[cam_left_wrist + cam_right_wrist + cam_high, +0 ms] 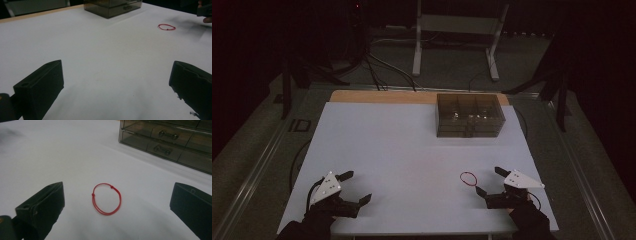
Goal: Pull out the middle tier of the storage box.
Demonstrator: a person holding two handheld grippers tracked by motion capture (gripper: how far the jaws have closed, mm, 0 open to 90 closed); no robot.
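At twelve o'clock from the right gripper (117, 202), jaws spread wide, lies a red string loop (107, 198); smoky drawer box (470, 115) beyond, path unobstructed. Left gripper (354, 187) likewise spread, empty.

A white-topped bench (402, 150) with a strip of bare wood along its far edge carries two things. A smoky, see-through drawer box (470, 115) stands near the far right corner, its small metal handles facing the person. A loop of red cord (468, 178) lies flat on the white surface nearer the front right, well apart from the box.
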